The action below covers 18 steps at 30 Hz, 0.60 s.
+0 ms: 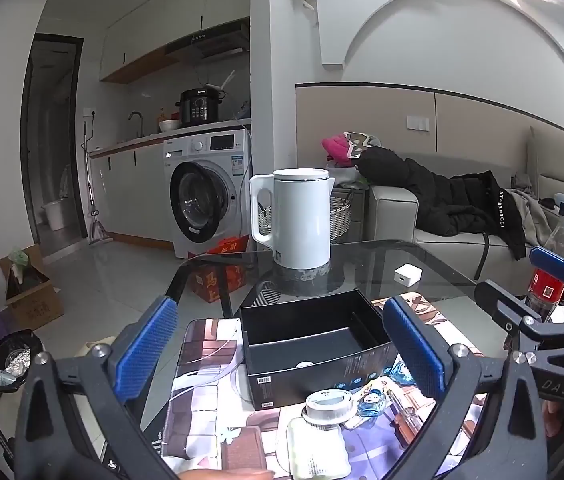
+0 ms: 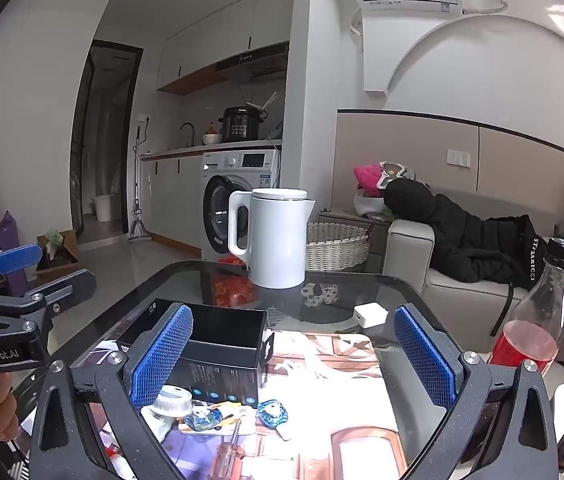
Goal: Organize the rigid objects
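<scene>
An open, empty black box (image 1: pixel 313 340) sits on a printed mat (image 1: pixel 210 412) on the glass table; it also shows in the right wrist view (image 2: pixel 218 344). In front of it lie a white bottle with a grey cap (image 1: pixel 321 432), blue glass trinkets (image 1: pixel 373 404) and a clear-handled screwdriver (image 2: pixel 228 456). My left gripper (image 1: pixel 282 352) is open and empty above these items. My right gripper (image 2: pixel 293 354) is open and empty over the mat, right of the box.
A white kettle (image 1: pixel 301 220) stands at the table's far side. A small white charger (image 1: pixel 407 274) lies on the glass. A bottle with red liquid (image 2: pixel 533 320) stands at the right edge. A sofa with a black coat is behind.
</scene>
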Each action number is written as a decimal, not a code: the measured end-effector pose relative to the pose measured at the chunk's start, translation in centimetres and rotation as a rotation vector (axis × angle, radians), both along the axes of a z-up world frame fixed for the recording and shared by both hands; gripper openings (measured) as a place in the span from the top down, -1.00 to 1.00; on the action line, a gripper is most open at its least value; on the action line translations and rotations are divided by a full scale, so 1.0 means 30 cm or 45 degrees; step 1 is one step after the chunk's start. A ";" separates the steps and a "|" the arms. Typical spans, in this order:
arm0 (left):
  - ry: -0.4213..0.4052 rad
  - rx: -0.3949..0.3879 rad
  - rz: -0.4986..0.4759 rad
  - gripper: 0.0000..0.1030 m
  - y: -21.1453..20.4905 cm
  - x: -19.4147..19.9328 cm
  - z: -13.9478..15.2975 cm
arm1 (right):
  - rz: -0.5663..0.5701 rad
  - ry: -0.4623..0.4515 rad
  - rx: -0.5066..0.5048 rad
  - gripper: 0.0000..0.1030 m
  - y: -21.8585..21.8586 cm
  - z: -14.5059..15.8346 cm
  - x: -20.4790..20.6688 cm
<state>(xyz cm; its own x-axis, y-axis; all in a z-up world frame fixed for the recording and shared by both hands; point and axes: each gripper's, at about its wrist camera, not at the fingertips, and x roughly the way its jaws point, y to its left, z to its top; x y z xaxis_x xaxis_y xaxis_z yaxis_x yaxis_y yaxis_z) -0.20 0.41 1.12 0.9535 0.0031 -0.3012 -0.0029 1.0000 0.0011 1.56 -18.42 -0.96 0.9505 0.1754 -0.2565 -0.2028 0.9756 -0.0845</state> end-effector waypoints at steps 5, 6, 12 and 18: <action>0.000 -0.002 0.000 -1.00 0.005 -0.001 0.005 | 0.007 -0.012 0.000 -0.99 0.000 0.000 -0.003; -0.001 -0.002 0.001 -1.00 0.005 -0.001 0.005 | 0.009 -0.014 -0.001 -0.99 0.000 0.001 -0.003; -0.014 0.001 0.001 -1.00 0.003 -0.005 0.015 | 0.011 -0.015 -0.002 -0.99 0.000 0.002 -0.004; -0.014 0.001 0.001 -1.00 0.003 -0.006 0.014 | 0.009 -0.015 -0.001 -0.99 -0.002 0.003 -0.004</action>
<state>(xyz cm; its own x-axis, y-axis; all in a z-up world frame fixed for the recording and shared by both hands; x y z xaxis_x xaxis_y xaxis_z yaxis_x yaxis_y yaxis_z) -0.38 0.50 1.55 0.9567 0.0040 -0.2910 -0.0036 1.0000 0.0022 1.44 -18.47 -0.86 0.9521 0.1822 -0.2457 -0.2090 0.9740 -0.0876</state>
